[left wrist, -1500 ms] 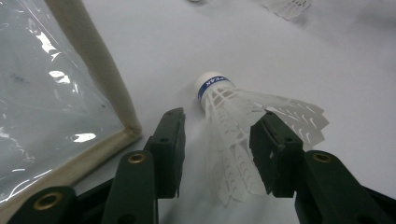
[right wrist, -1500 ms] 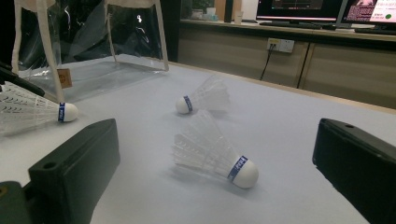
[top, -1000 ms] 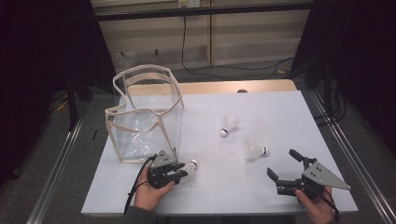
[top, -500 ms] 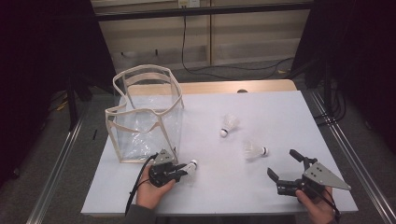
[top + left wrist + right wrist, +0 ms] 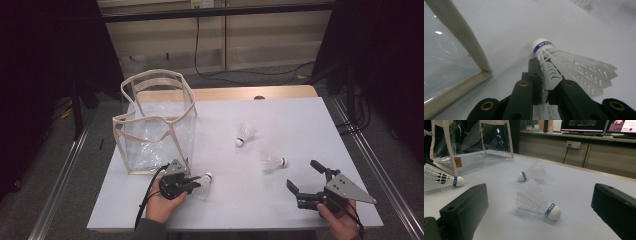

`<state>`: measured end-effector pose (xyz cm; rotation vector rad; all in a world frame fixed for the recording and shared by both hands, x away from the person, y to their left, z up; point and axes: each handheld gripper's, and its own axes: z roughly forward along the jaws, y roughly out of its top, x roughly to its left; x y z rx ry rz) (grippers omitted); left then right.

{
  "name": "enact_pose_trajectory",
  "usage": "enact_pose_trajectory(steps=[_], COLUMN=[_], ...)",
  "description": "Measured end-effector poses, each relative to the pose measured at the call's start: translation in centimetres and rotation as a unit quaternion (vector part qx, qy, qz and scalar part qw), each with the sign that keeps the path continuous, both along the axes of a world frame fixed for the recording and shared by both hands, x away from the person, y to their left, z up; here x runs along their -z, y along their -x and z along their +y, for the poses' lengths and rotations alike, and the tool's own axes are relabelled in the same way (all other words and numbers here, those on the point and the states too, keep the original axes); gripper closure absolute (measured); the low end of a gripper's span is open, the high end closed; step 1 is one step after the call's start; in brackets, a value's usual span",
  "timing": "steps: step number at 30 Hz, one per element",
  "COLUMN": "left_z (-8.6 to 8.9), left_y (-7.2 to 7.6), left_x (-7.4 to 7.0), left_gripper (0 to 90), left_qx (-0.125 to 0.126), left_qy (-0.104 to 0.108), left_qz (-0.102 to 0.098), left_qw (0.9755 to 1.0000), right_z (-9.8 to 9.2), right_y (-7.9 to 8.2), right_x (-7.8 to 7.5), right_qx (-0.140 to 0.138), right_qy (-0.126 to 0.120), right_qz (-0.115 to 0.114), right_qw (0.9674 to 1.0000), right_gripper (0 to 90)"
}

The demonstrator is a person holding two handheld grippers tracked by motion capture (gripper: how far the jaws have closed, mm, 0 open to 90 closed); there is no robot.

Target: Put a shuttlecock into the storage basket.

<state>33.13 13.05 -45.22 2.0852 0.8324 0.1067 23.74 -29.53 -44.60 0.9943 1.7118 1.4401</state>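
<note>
1. My left gripper (image 5: 192, 184) has just been closing; in the left gripper view its jaws are clenched on the feather skirt of a shuttlecock (image 5: 564, 67). The shuttlecock lies at the near left of the white table (image 5: 300, 120), just in front of the bag, cork end pointing away from the jaws.
2. My right gripper (image 5: 306, 176) stands released, jaws wide with nothing between them, near the table's front right corner.
3. Handling, my judgement: the shuttlecock is very light, and the skirt is thin, springy and easily crushed. The present hold is on the skirt, where the jaws already pinch the vanes inward. The cork tip with its blue band would be the firmer spot, though round and likely to slip.
4. Two more shuttlecocks lie loose on the table: the nearer shuttlecock (image 5: 537, 202) ahead of the right gripper, the farther shuttlecock (image 5: 532, 173) beyond it, well apart from each other.
5. Container: a clear bag (image 5: 155, 125) with cream fabric trim stands open-topped at the table's left. I can make out nothing inside it through the walls.
</note>
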Motion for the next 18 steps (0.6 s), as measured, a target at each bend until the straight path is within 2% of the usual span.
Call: enact_pose_trajectory(steps=[2,12,18], left_z=[-0.03,-0.06,0.06], left_y=[0.01,0.10,0.15], left_x=[-0.07,-0.35,-0.66], left_gripper=[85.8,86.5,86.8], left_qx=[0.000,-0.002,-0.002], left_qy=[-0.003,0.005,0.016], left_qz=[-0.002,0.003,0.005], left_qw=[1.0000,1.0000,0.9999], right_z=[-0.01,-0.03,-0.02], right_y=[-0.01,0.02,0.04], right_x=[0.00,-0.02,-0.03], right_qx=[-0.001,0.001,0.000], right_qy=[0.000,0.000,-0.001], right_qz=[0.000,-0.001,-0.002], right_qw=[1.0000,1.0000,1.0000], right_gripper=[0.7,0.7,0.7])
